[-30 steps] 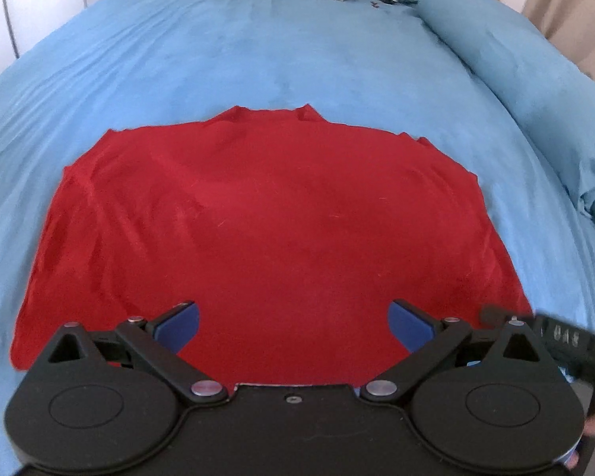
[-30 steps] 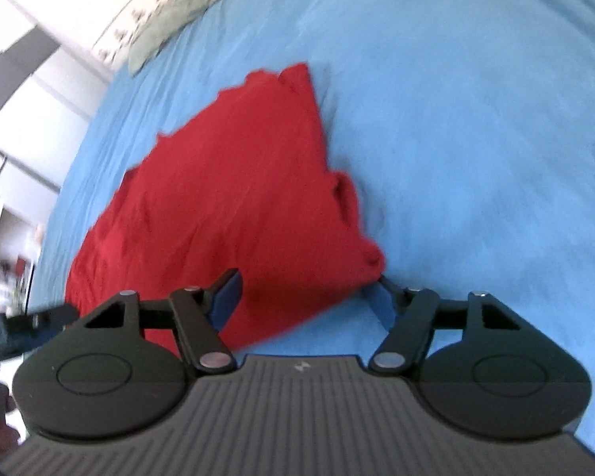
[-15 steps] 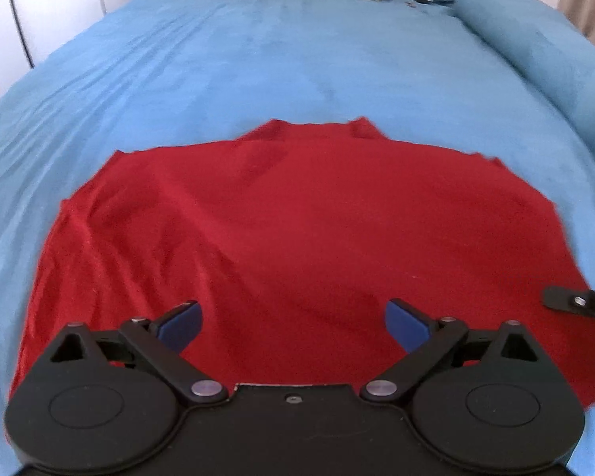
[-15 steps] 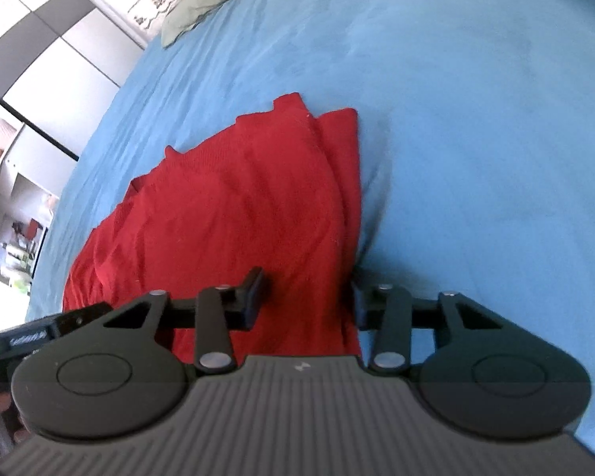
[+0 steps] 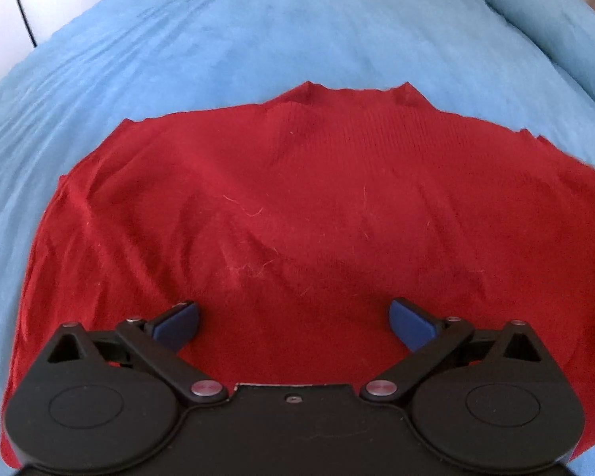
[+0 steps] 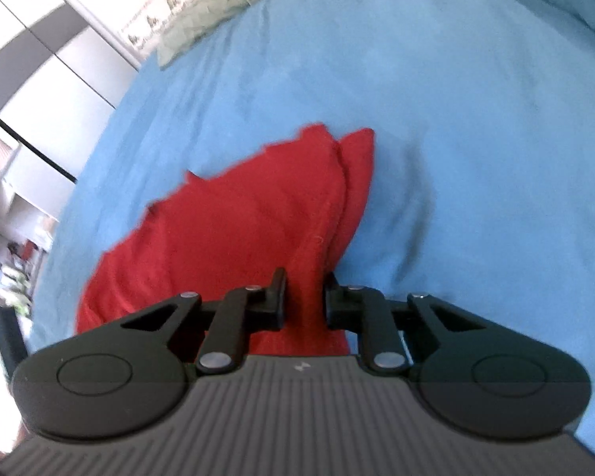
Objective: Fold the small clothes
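Note:
A red knit garment [image 5: 317, 206] lies spread on the blue bed cover, neckline at the far edge. My left gripper [image 5: 293, 323] is open, its blue pads wide apart just above the garment's near part. In the right wrist view my right gripper [image 6: 304, 297] is shut on the garment's [image 6: 234, 230] right edge, and the cloth bunches up between the black fingers. The far corner of that edge lies doubled over on the cover.
The blue bed cover [image 5: 258, 39] surrounds the garment. A green pillow [image 6: 214, 4] lies at the head of the bed, and a blue bolster [image 5: 555, 27] runs along the right side. White cupboards [image 6: 51, 63] stand to the left.
My right gripper has closed on the garment's right edge, which was loose between open fingers a second ago. My left gripper has come lower and closer over the garment, still open.

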`<state>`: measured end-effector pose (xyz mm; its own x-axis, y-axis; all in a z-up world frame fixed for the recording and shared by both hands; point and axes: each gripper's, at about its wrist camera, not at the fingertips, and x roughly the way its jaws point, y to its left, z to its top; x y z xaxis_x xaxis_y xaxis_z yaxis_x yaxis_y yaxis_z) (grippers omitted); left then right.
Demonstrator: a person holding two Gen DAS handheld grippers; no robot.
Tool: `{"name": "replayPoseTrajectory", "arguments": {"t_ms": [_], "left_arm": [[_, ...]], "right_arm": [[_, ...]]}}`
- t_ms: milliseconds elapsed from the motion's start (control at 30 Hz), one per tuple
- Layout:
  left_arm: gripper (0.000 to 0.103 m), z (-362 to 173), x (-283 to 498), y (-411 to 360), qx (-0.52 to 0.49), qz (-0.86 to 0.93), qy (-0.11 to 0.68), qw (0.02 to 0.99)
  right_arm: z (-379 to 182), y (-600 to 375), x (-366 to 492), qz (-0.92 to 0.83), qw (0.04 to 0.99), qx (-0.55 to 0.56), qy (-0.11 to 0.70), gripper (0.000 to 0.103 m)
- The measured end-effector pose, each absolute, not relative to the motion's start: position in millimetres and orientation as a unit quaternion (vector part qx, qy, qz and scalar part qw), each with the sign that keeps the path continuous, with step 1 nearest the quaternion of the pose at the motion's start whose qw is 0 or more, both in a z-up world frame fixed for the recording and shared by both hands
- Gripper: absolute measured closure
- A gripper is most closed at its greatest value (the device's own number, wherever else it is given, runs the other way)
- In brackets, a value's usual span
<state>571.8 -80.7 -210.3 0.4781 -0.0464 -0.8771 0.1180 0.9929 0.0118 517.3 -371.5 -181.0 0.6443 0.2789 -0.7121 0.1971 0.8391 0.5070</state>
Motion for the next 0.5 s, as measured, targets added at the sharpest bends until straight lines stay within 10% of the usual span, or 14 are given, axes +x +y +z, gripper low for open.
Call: {"name": "replayPoseTrajectory", "arguments": {"t_ms": [500], "left_arm": [[0.003, -151, 512, 69, 0.009, -0.066, 0.538, 0.841]], "right_arm": [[-88, -125, 582, 0.191, 0.872, 0.169, 0.418, 0.074]]}}
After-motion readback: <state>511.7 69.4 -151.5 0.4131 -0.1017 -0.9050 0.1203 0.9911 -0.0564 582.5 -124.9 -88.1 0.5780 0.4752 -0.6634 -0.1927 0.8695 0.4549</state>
